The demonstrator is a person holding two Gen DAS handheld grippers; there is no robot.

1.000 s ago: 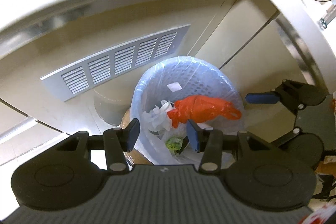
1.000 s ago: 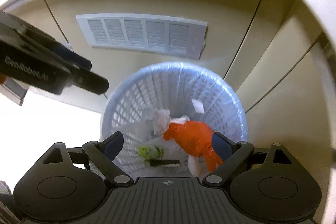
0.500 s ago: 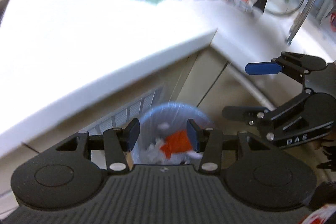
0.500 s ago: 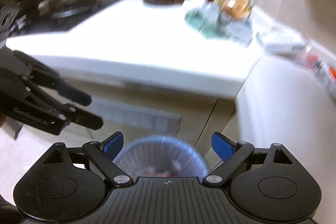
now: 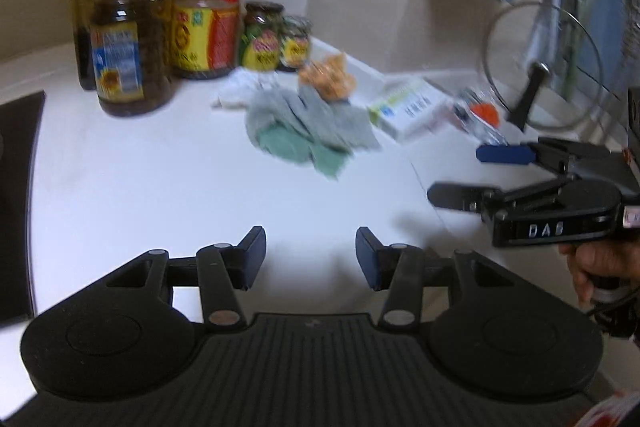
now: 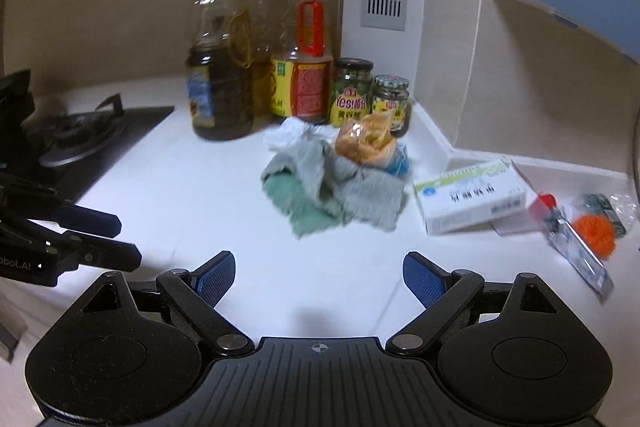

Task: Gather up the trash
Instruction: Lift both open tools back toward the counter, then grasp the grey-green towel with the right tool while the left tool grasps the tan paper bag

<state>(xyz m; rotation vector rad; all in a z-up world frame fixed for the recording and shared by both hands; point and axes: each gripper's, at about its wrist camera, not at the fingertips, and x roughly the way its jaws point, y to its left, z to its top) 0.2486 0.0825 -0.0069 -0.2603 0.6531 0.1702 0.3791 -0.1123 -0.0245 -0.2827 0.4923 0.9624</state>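
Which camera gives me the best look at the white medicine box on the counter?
Right wrist: the white medicine box is sharp, its whole top face and green stripe visible. Left wrist shows it blurred by motion, farther off.

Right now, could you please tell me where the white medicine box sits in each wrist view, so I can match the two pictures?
Left wrist: the box lies right of centre, in the upper half, just right of the grey-green cloth.
Right wrist: the box lies right of centre, at mid-height, again right of the cloth.
Shared landmark: the two jars behind the cloth, at the wall corner.
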